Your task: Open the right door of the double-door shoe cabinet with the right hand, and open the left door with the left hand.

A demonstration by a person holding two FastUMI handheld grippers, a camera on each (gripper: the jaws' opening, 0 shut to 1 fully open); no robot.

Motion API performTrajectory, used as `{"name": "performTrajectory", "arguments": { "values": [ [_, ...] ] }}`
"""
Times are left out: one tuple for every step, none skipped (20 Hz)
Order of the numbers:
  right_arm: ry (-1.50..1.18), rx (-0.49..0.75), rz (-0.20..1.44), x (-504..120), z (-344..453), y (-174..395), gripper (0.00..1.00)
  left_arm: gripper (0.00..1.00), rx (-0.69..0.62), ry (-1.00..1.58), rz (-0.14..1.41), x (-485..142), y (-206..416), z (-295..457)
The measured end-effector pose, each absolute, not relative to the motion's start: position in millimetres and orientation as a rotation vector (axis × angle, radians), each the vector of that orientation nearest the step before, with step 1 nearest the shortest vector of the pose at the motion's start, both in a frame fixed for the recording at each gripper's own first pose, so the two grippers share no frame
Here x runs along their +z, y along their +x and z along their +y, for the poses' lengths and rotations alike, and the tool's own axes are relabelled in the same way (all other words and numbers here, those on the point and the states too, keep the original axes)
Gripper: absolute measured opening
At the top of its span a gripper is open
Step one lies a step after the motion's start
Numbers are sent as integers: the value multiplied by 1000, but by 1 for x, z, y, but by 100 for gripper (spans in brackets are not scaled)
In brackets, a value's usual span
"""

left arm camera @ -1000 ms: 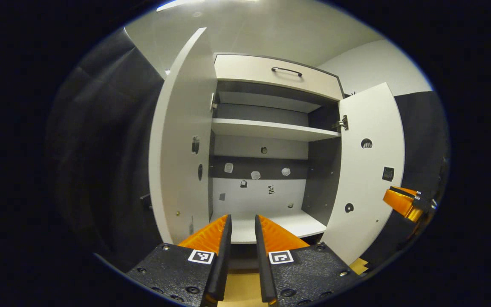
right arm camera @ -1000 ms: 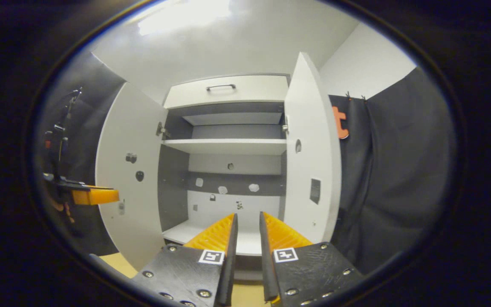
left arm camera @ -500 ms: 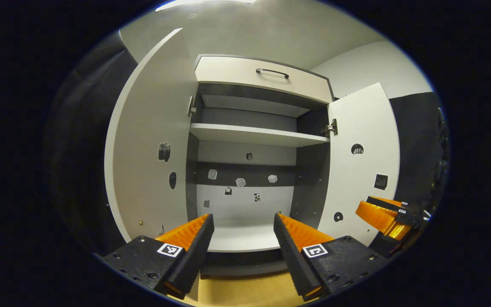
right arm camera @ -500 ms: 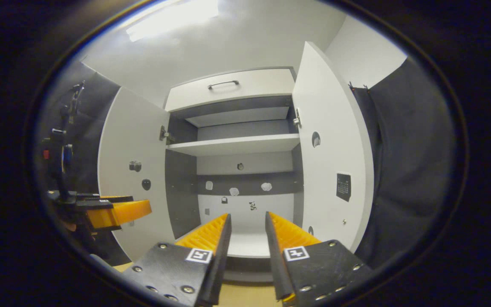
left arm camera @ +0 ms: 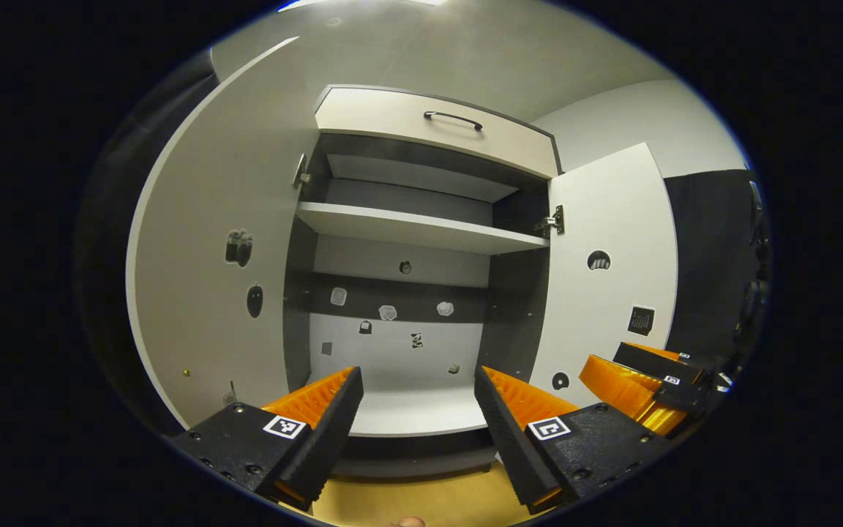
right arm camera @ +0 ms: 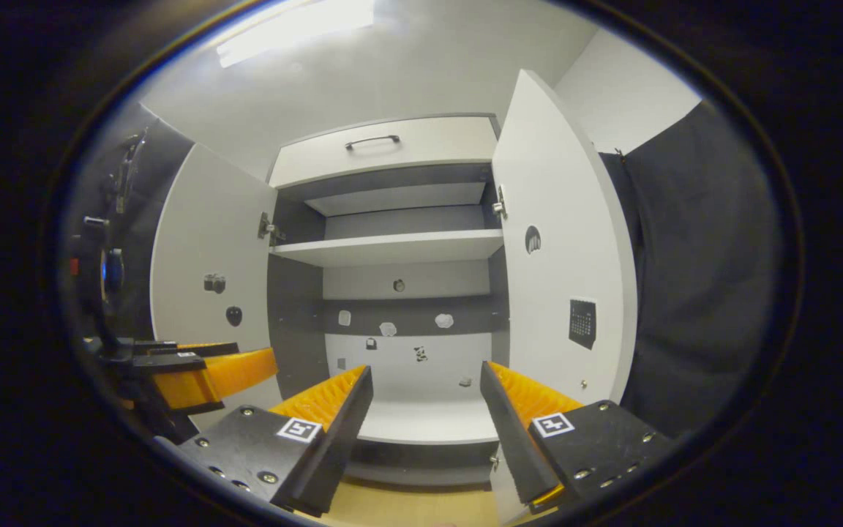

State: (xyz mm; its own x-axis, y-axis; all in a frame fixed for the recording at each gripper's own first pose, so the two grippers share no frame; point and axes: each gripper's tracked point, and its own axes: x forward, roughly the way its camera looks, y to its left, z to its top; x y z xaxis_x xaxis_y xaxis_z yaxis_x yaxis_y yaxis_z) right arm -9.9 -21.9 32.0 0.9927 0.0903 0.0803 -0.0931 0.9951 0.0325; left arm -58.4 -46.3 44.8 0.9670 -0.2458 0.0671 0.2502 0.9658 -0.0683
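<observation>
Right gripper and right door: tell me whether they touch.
Apart. In the right gripper view the open right gripper frames the bottom shelf, and the right door stands clear beside it.

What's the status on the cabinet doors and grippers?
Left gripper open, right gripper open, both empty. Left door and right door swung wide. Nothing obstructing.

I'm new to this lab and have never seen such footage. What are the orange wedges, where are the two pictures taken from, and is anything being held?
The orange wedges are the fingers of two hand-held grippers; a person carries one in each hand. Each picture comes from a fisheye camera riding on one gripper. In the left gripper view, the left gripper is at the bottom, jaws apart, holding nothing; the right gripper shows farther off at the right edge. In the right gripper view, the right gripper is likewise open and empty. Both face the shoe cabinet, whose left door and right door stand open. Its shelf looks bare; a closed drawer sits above.
</observation>
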Motion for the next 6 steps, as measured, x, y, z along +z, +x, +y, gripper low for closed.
{"name": "performTrajectory", "arguments": {
  "values": [
    [38, 90, -77, 32, -21, -9, 89, 94, -258, -74, -57, 45, -57, -48],
    [40, 89, -77, 32, -20, -10, 89, 94, -262, -69, -58, 44, -57, -49],
    [41, 87, -77, 32, -19, -10, 89, 94, -264, -63, -58, 45, -55, -50],
    [42, 82, -75, 31, -19, -8, 89, 95, -268, -58, -59, 45, -54, -52],
    [44, 75, -74, 31, -19, -9, 89, 96, -273, -52, -59, 45, -53, -52],
    [47, 69, -75, 31, -18, -9, 89, 96, -281, -46, -61, 46, -53, -53]
  ]
}}
